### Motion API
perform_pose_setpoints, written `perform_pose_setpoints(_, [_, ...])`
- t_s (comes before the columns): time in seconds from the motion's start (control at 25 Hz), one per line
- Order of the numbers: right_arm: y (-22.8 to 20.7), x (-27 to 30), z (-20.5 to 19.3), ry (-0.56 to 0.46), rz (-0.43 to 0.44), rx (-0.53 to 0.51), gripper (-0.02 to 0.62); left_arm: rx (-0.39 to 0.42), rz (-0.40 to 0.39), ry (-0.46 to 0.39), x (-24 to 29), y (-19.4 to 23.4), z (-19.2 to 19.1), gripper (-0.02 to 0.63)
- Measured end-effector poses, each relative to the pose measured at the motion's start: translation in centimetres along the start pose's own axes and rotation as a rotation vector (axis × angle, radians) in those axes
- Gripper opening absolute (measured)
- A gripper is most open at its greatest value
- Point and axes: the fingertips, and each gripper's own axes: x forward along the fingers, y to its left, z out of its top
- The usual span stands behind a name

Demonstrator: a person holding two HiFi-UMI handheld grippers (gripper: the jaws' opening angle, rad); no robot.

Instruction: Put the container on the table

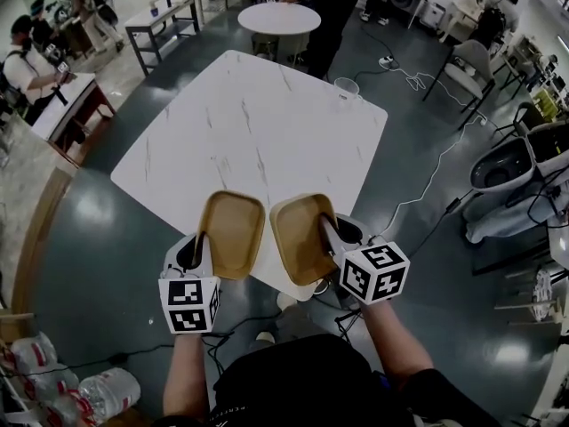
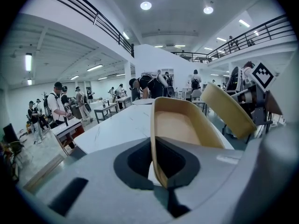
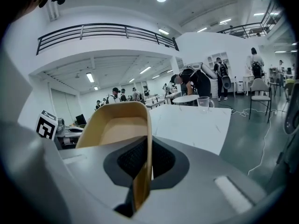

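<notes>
White marble-veined bench point(image 1: 258, 132): broad top, room to land at centre. 2 tan shallow oval containers hang over its 6 o'clock edge, just beside each other, neither down yet: left container point(image 1: 233, 234), right container point(image 1: 300, 237). Left gripper point(image 1: 201, 249): fingers nipped tight on the left container's near rim. Right gripper point(image 1: 329, 237): same, on the right container's rim. Clear plastic jug point(image 1: 346, 88) sits at the 1 o'clock corner. Best way: carry well inside the edge, level each base, lower flat, release short of the jug.
</notes>
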Motion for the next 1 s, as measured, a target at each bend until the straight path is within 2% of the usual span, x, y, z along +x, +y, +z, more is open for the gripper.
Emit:
perform_pose_setpoints(0.44, [-4.1,5.4,1.1,0.061,0.02,-0.002,0.003,-0.037,0.04,0.066,5.6,1.6,0.4,0.003])
perform_pose_setpoints(1.0, [-8.4,11.6,0.7,0.168,0.011,-0.006,0.003,-0.062,0.036,0.146,11.8,2.4,0.5,0.003])
